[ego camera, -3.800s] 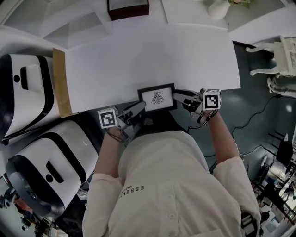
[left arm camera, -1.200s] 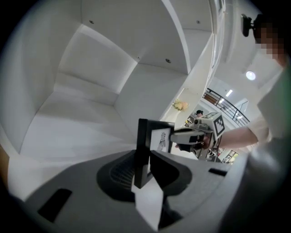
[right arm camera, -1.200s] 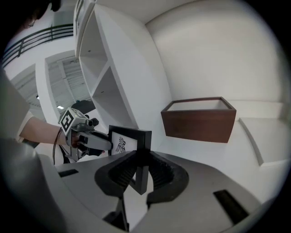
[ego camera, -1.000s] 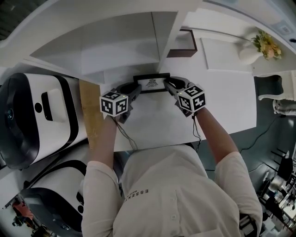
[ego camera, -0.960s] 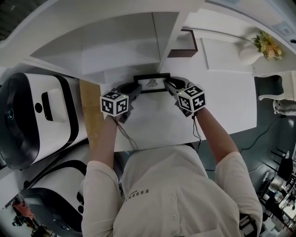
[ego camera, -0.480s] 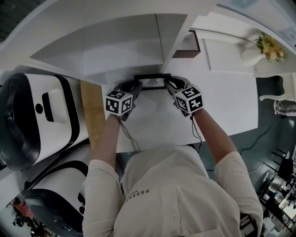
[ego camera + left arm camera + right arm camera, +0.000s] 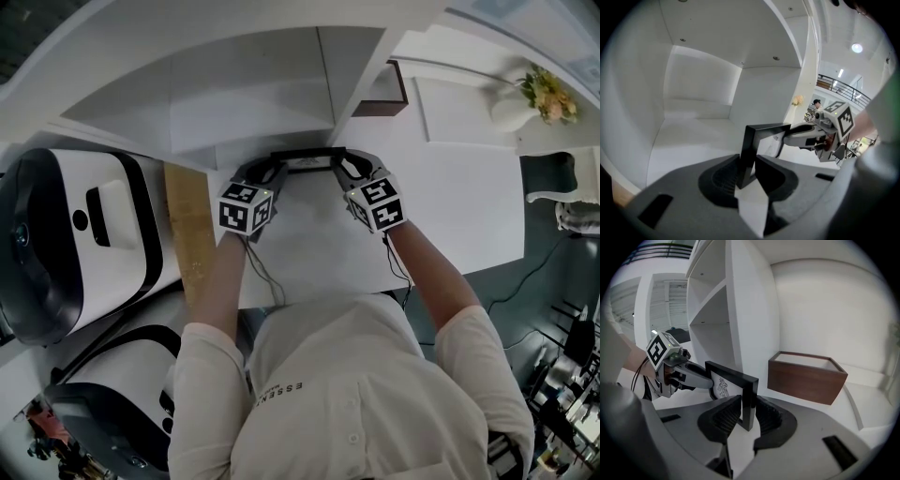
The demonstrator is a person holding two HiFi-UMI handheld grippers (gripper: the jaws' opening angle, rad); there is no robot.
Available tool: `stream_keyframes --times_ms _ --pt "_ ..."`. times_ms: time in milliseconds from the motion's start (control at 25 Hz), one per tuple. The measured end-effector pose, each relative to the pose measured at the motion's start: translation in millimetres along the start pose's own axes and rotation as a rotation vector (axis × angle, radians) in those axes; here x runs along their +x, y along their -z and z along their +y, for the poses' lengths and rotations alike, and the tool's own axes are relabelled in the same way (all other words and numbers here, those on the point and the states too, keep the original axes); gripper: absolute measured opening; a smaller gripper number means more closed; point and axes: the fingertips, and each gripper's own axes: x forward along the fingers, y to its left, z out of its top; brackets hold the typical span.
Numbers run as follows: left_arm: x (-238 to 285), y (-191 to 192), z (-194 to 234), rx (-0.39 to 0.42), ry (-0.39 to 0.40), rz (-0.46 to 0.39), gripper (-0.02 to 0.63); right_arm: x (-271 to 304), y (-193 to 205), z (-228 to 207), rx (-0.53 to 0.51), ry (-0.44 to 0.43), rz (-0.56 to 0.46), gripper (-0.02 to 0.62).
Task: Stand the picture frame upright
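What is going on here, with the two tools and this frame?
A person grips a black frame by its side edges, the left tool on one, the right tool on the other. It is upright before a white shelf, near a brown box. Whether it rests on the desk is unclear.

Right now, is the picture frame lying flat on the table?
No, the picture frame is upright, clamped by its side edge in the right gripper.

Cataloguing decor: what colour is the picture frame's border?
Black; the picture frame shows best in the right gripper view.
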Motion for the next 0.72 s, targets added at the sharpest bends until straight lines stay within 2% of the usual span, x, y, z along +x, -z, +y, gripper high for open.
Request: stream_keyframes --times_ms 280,560,720 --pt "0.5 -2.8 7.4 0.054 -0.051 0.012 0.091 7.5 -7.0 1.5 -0.062 0.06 -0.004 0.1" --pt "0.6 -2.9 9.0 0.026 -0.075 0.016 0.097 8.1 -7.8 -5.0 0.005 0.057 0.008 0.162" --pt "-1.9 -0.1 9.7 -0.01 -0.092 0.016 0.109 6.4 -5.6 -9.0 0.011 0.077 0.018 0.173"
